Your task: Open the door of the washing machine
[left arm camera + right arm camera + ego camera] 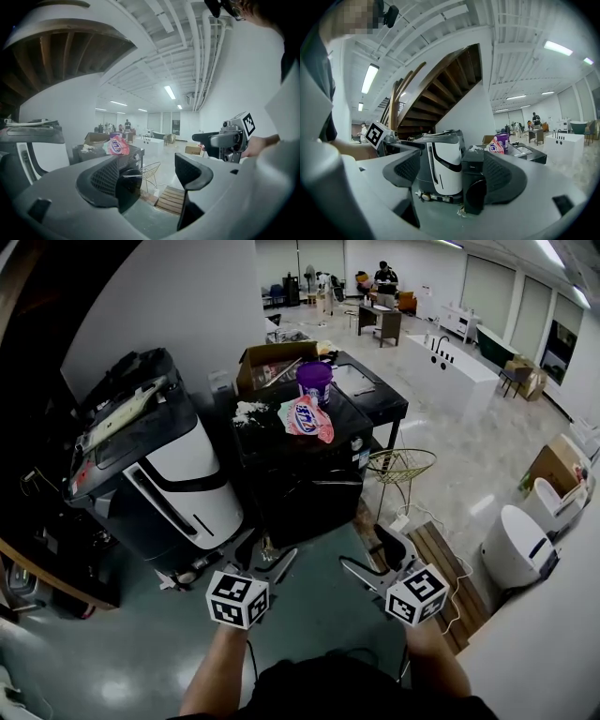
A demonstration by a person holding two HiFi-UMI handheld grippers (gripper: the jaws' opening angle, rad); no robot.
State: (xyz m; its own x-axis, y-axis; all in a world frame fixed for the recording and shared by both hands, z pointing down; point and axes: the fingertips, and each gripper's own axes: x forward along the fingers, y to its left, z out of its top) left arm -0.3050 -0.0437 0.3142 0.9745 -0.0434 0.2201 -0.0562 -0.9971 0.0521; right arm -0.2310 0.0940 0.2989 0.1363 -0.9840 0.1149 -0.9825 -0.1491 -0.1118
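Bright ceiling strip lights (pixel 369 78), floor glare, heavy fisheye distortion, dark corners

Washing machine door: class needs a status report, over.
Left tongs open, empty. Right tongs open, empty. Washing machine ahead, door looks shut, untouched. Grey-white machine close beside it, not blocking.

The washing machine (pixel 300 486) at twelve o'clock is black. On it stand a purple tub (pixel 314 381) and a pink bag (pixel 307 418) with blue letters. At ten o'clock, a white-and-black appliance (pixel 183 488). The left cube (pixel 237 599) and the right cube (pixel 416 594) carry black-and-white squares.
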